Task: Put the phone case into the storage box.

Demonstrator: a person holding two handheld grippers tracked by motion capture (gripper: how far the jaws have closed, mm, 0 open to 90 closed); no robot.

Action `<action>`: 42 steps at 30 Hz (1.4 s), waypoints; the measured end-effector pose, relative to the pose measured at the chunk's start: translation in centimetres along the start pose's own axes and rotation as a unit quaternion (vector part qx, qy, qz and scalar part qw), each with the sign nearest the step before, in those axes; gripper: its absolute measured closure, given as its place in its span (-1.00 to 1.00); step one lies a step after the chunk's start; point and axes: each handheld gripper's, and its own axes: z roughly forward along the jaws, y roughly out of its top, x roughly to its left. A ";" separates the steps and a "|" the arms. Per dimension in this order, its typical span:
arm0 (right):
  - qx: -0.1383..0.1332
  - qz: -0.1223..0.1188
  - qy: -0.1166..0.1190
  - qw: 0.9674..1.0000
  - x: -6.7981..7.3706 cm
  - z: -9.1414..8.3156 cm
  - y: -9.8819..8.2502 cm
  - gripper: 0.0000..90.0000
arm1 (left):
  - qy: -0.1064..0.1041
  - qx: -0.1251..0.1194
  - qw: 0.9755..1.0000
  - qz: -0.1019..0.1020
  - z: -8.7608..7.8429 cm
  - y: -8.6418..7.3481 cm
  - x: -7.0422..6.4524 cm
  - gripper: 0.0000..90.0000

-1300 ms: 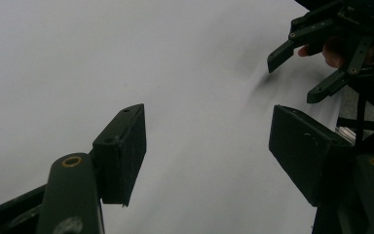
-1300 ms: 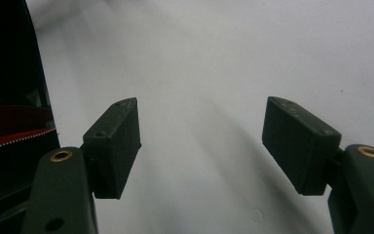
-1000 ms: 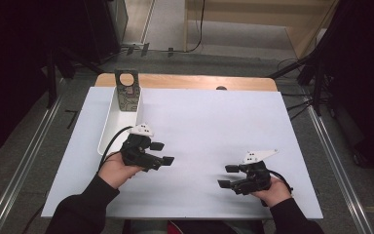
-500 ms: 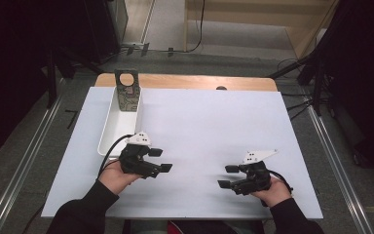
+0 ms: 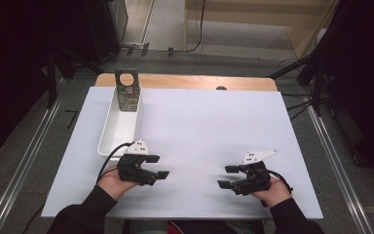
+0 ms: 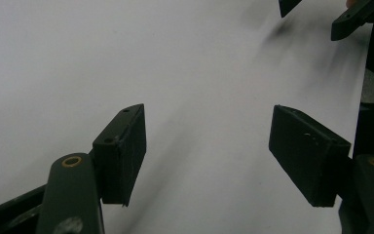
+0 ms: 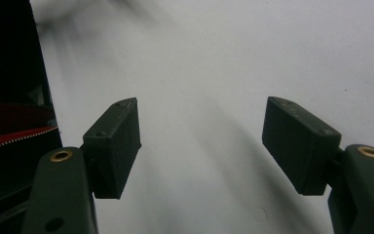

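Your left gripper [image 5: 158, 166] and right gripper [image 5: 226, 177] hovered low over the white table [image 5: 209, 122], jaws released and gaping, nothing between them, tips pointing toward each other. Just beyond your left gripper lay the white tray [image 5: 108, 134], with a dark metal bracket [image 5: 127, 91] propped at its far end.

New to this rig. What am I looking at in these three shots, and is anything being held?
No robot arm here: a person holds a two-jaw tool in each hand. The high view looks down on the white table, with the left gripper and right gripper near its front edge, pointing toward each other. The other two pictures come from cameras riding on each gripper, looking along its black jaws. Both pairs of jaws stand open over bare white surface; nothing is held. At the table's far left lies a white tray with a dark metal plate propped in its far end.
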 end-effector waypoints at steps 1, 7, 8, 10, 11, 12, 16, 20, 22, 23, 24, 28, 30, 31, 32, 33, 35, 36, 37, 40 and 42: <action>0.000 0.000 0.000 1.000 0.0 0.0 0.0 -0.36 | 0.000 0.000 1.000 -0.001 0.0 -0.1 0.0 -0.34; 0.000 0.000 0.000 1.000 0.0 0.0 0.0 -0.36 | -0.002 -0.001 1.000 -0.001 -0.2 -0.8 0.0 -0.34; 0.000 0.000 0.000 1.000 0.0 0.0 0.0 -0.36 | -0.002 0.000 1.000 0.001 -0.2 -0.9 0.1 -0.34; 0.000 -0.001 0.000 1.000 0.0 0.0 0.0 -0.36 | -0.002 0.002 1.000 0.000 -0.2 -1.1 0.1 -0.34; 0.000 0.000 0.000 1.000 0.0 0.0 0.0 -0.36 | -0.002 0.004 1.000 -0.001 -0.2 -1.2 0.1 -0.34; 0.000 0.000 0.000 1.000 0.0 0.0 0.0 -0.36 | -0.002 0.004 1.000 -0.001 -0.2 -1.3 0.1 -0.34; 0.001 0.000 -0.001 1.000 0.0 0.0 0.0 -0.36 | -0.001 0.007 1.000 -0.002 -0.3 -1.7 0.3 -0.34; 0.000 -0.001 0.000 1.000 0.0 0.0 0.0 -0.36 | 0.003 0.005 1.000 -0.004 -0.4 -2.0 0.5 -0.34; 0.001 -0.001 0.000 1.000 0.0 0.0 0.0 -0.36 | 0.002 0.006 1.000 -0.006 -0.5 -2.1 0.7 -0.34; 0.001 -0.001 0.000 1.000 0.0 0.0 0.0 -0.36 | 0.002 0.006 1.000 -0.006 -0.5 -2.2 0.7 -0.34; 0.001 -0.002 0.000 1.000 0.0 0.0 0.0 -0.36 | 0.002 0.007 1.000 -0.004 -0.5 -2.2 0.7 -0.34; 0.000 -0.001 0.000 1.000 0.0 0.0 0.0 -0.36 | 0.002 0.007 1.000 -0.002 -0.5 -2.3 0.8 -0.34; 0.001 -0.003 0.000 1.000 0.0 0.0 0.0 -0.36 | 0.001 0.009 1.000 -0.003 -0.4 -2.3 0.8 -0.34; 0.001 -0.003 0.000 1.000 0.0 0.0 0.0 -0.36 | 0.001 0.011 1.000 -0.002 -0.4 -2.3 0.8 -0.34; 0.001 -0.003 0.000 1.000 0.0 0.0 0.0 -0.36 | 0.001 0.014 1.000 -0.002 -0.4 -2.3 0.8 -0.34; 0.001 -0.003 0.000 1.000 0.0 0.0 0.0 -0.36 | 0.000 0.014 1.000 -0.002 -0.3 -2.3 0.8 -0.34; 0.001 -0.003 0.001 1.000 0.0 0.0 0.0 -0.36 | 0.000 0.014 1.000 -0.002 -0.3 -2.3 0.8 -0.35; 0.001 -0.003 0.000 1.000 0.0 0.0 0.0 -0.36 | -0.001 0.014 1.000 -0.002 -0.3 -2.3 0.8 -0.35; 0.001 -0.004 0.000 1.000 0.0 0.0 0.0 -0.36 | 0.000 0.014 1.000 -0.002 -0.3 -2.3 0.8 -0.35; 0.001 -0.004 0.000 1.000 0.0 0.0 0.0 -0.36 | -0.001 0.012 1.000 -0.004 -0.4 -2.3 0.8 -0.35; 0.001 -0.004 0.000 1.000 0.0 0.0 0.0 -0.36 | 0.000 0.013 1.000 -0.004 -0.4 -2.3 0.8 -0.35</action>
